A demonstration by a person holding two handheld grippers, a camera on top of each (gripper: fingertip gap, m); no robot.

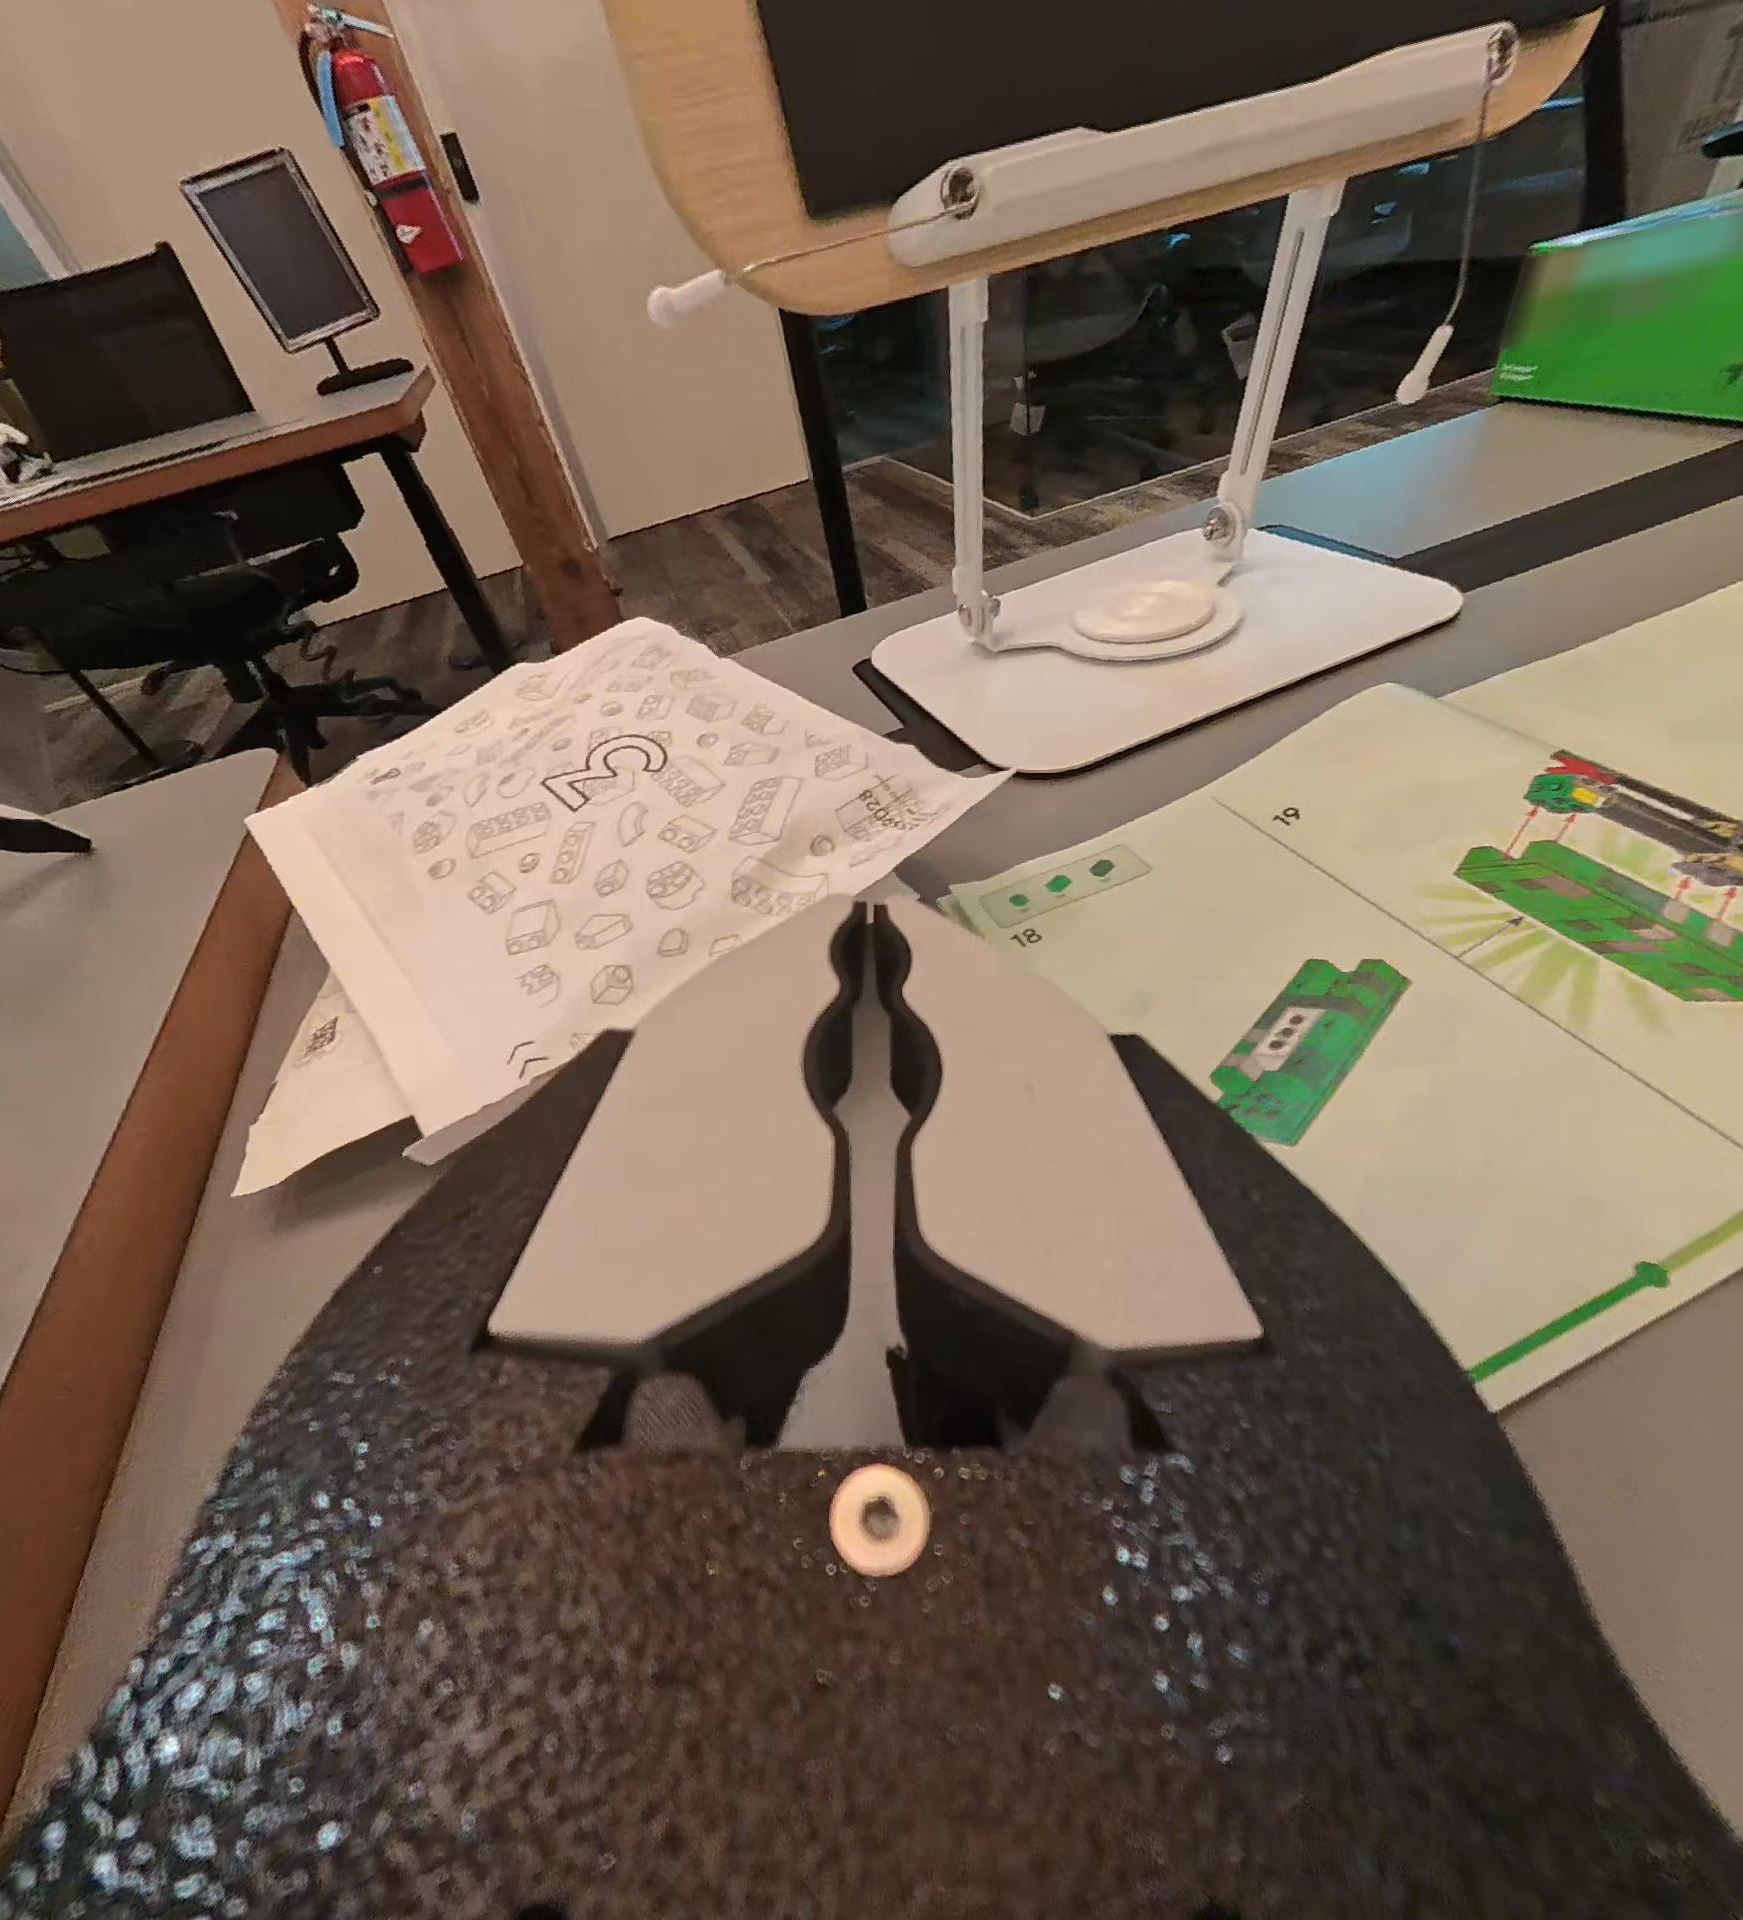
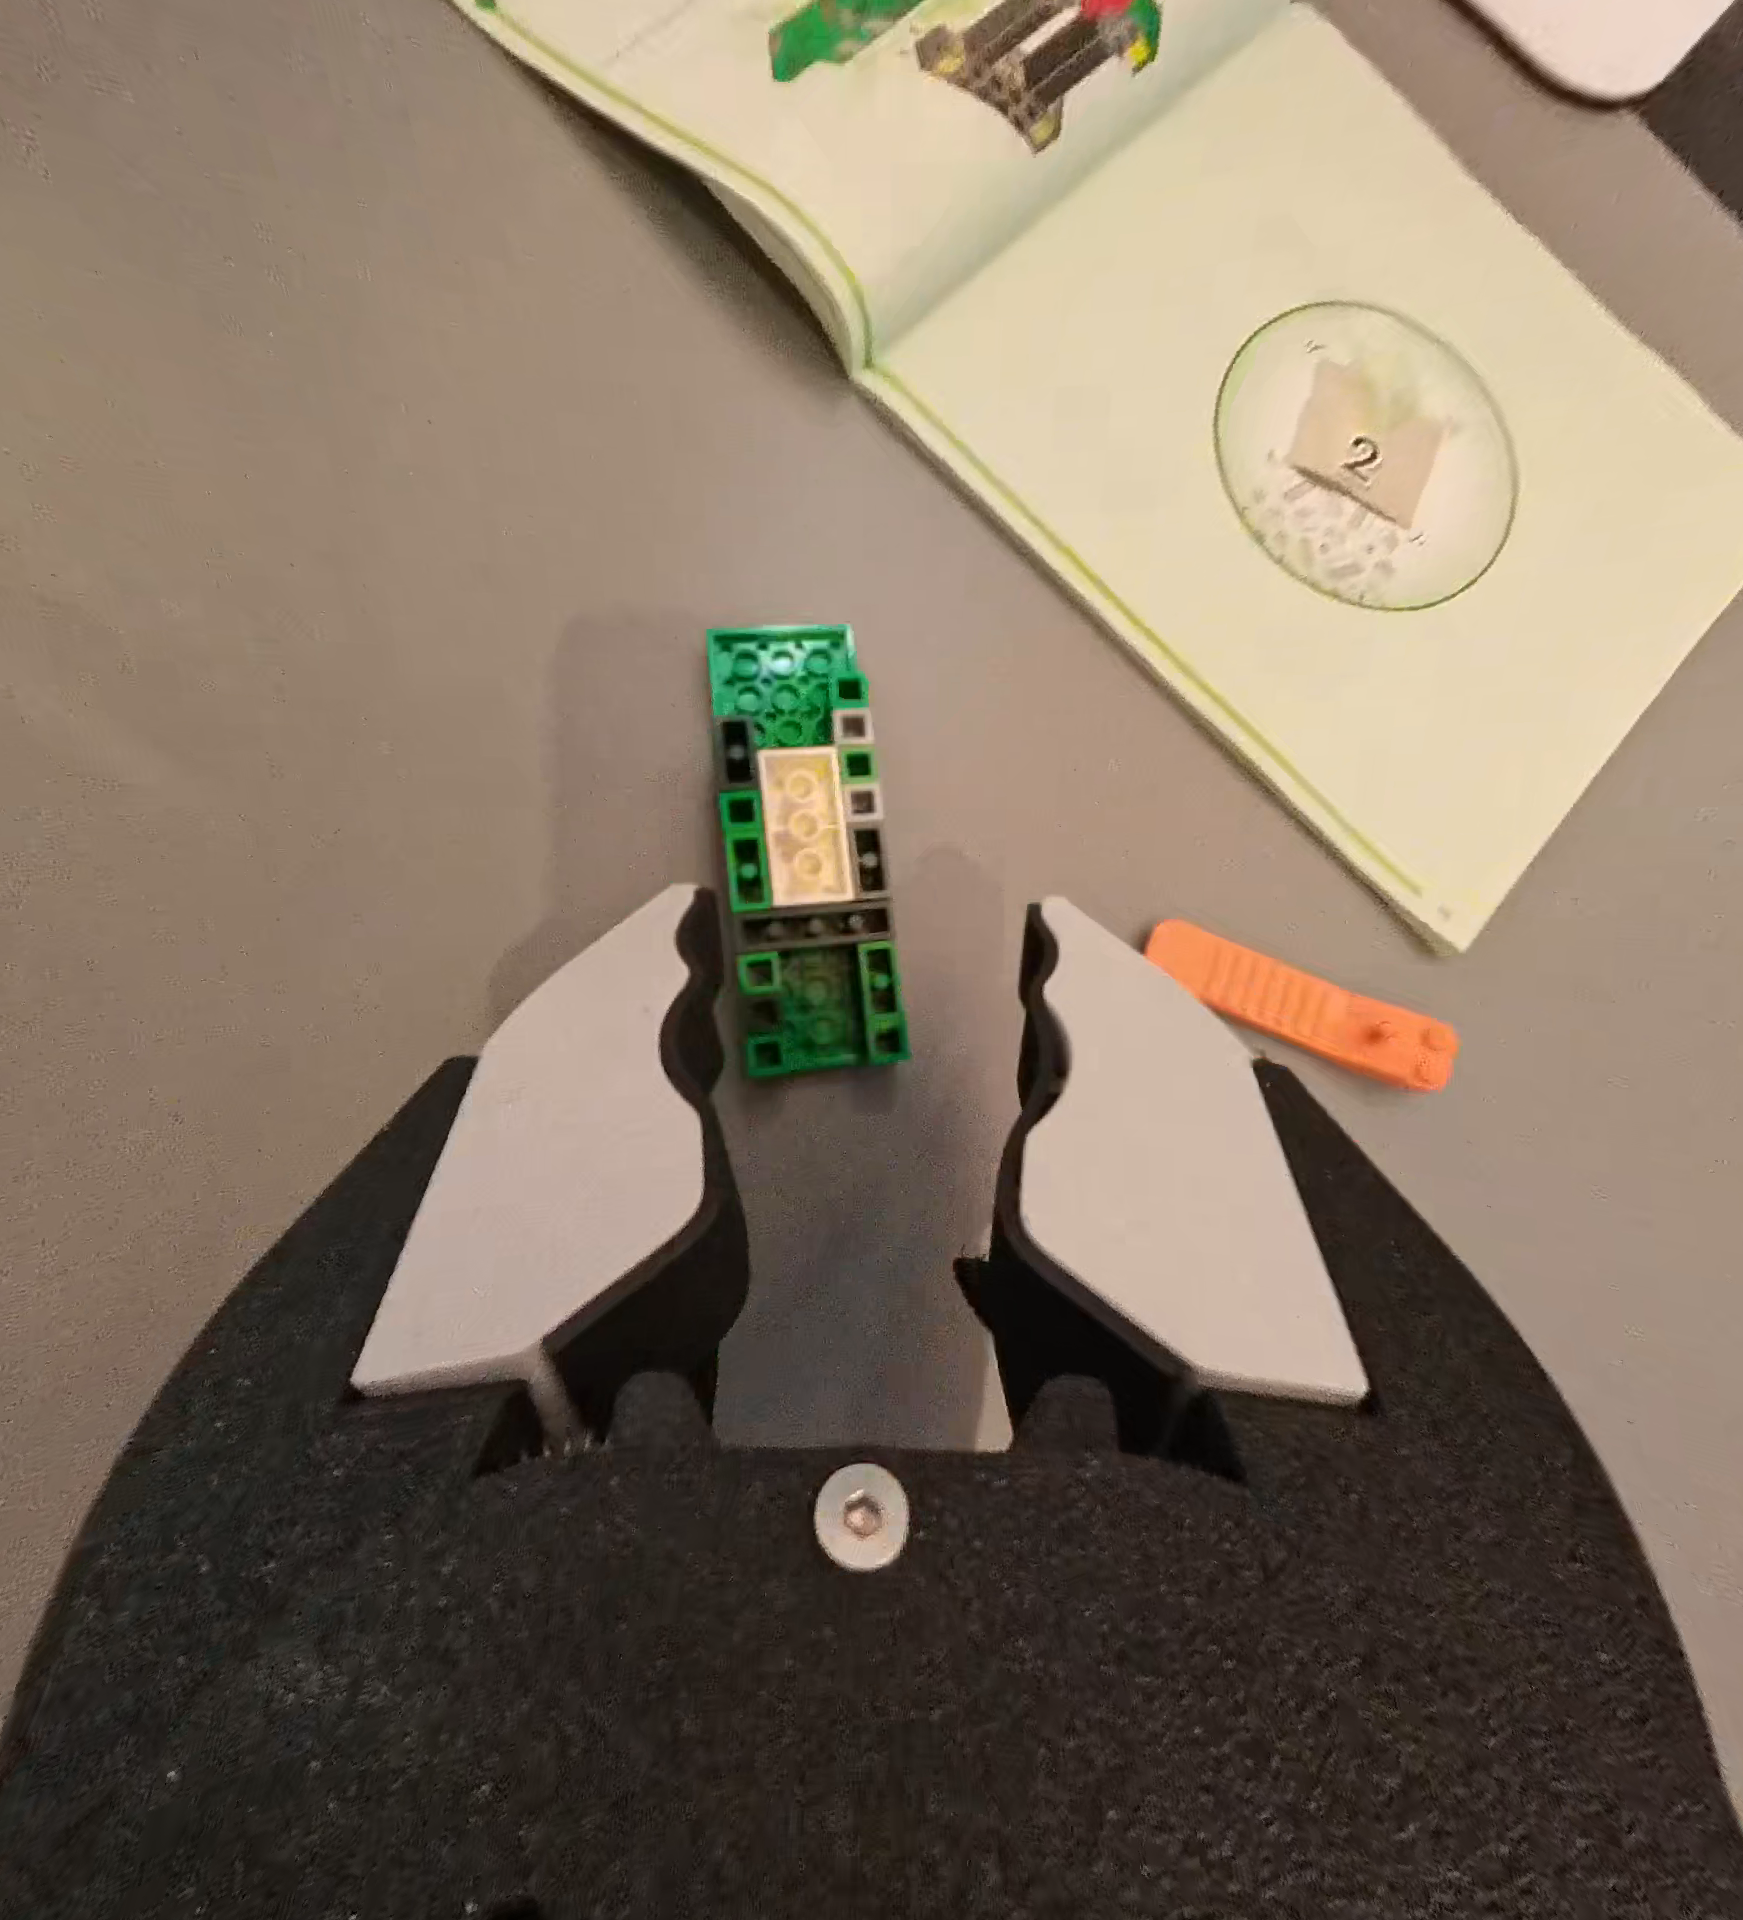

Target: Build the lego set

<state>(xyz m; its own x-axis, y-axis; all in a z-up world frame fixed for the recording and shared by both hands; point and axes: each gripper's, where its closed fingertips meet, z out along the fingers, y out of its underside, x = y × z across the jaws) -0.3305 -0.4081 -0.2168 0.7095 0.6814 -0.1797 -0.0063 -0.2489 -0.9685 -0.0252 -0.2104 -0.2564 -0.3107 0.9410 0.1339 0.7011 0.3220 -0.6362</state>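
A green, black and white lego assembly point(image 2: 805, 852) lies underside up on the grey table point(image 2: 275, 520). My right gripper point(image 2: 867, 904) is open around its near end. The left finger point(image 2: 586, 1122) stands close beside the assembly, and the right finger point(image 2: 1158, 1143) is clearly apart from it. My left gripper point(image 1: 869, 914) is shut with nothing between its fingertips. It hovers over the table between a white printed paper bag point(image 1: 586, 883) and the open instruction booklet point(image 1: 1469, 1039). The booklet also shows in the right wrist view point(image 2: 1106, 312).
An orange brick separator point(image 2: 1303, 1003) lies just right of my right finger. A white stand with a flat base point(image 1: 1158, 644) is behind the booklet. A green box point(image 1: 1677, 312) sits at the far right. The table's brown edge point(image 1: 119, 1143) runs along the left. The grippers' ends are close to 35 cm from one another. My left tips are about 40 cm from the orange brick separator point(image 2: 1303, 1003), my right tips only 9 cm.
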